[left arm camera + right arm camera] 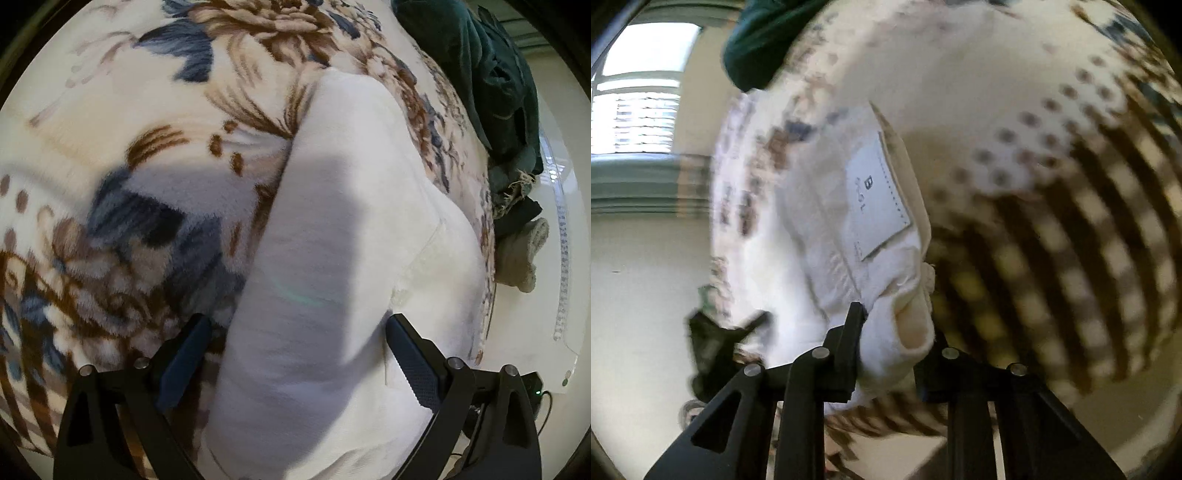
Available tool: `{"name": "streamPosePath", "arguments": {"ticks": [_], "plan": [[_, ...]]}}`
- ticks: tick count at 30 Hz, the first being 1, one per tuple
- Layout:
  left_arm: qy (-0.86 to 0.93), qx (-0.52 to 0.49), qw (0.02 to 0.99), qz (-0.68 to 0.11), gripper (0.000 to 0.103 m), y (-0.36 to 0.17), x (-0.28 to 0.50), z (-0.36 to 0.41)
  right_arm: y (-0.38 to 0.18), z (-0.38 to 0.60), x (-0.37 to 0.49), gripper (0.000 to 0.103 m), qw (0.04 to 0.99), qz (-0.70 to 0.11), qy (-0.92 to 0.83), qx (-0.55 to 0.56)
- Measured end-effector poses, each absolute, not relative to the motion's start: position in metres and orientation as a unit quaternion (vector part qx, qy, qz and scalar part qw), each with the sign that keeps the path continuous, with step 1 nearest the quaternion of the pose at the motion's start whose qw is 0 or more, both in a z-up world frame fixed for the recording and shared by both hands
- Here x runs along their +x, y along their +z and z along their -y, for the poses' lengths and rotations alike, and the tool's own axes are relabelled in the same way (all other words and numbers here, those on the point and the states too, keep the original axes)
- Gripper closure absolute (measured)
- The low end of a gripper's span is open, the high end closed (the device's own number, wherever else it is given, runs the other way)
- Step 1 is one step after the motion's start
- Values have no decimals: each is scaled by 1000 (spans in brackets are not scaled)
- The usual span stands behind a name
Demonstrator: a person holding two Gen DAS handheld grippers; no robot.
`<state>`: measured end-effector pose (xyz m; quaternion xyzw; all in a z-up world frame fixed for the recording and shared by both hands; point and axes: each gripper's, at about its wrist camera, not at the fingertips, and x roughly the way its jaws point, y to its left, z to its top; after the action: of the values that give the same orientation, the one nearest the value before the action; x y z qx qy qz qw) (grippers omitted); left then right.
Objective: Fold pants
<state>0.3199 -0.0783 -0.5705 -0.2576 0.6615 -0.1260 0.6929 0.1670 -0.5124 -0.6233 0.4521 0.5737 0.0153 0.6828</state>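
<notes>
White pants (332, 229) lie lengthwise on a floral blanket (129, 110), the leg running away from me. My left gripper (299, 332) is open, its two black fingers wide apart on either side of the white cloth. In the right wrist view the waistband end of the pants (820, 236) shows a white label (875, 199) with a letter B. My right gripper (897, 332) is shut on a bunched fold of the white pants. That view is blurred.
A dark green garment (480, 66) lies at the far right edge of the blanket, and also shows in the right wrist view (757, 44). A grey knitted piece (524, 254) sits beside it. A window with blinds (642, 107) is at the left.
</notes>
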Motion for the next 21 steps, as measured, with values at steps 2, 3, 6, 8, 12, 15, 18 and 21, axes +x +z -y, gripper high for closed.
{"name": "streamPosePath", "arguments": {"ticks": [2,3,6,8,12,15,18,21], "plan": [[-131,-259,692,-661,6,-566,321,78,-646,517,164,62,645,-598,28,475],[-133,-261,690,-662,6,-564,322,78,-652,522,161,52,626,-601,30,496],[-134,-260,695,-656,6,-555,337,78,-643,536,165,51,637,-596,18,488],[-136,-259,706,-645,6,-546,351,75,-629,552,169,43,657,-581,4,481],[-133,-253,721,-632,6,-537,390,73,-619,569,202,35,681,-564,-7,467],[-138,-261,714,-635,7,-549,426,79,-630,567,246,35,680,-573,3,457],[-184,-256,710,-629,73,-559,448,92,-646,559,280,36,662,-604,0,444],[-201,-181,733,-624,80,-552,447,110,-640,547,296,75,682,-594,11,426]]}}
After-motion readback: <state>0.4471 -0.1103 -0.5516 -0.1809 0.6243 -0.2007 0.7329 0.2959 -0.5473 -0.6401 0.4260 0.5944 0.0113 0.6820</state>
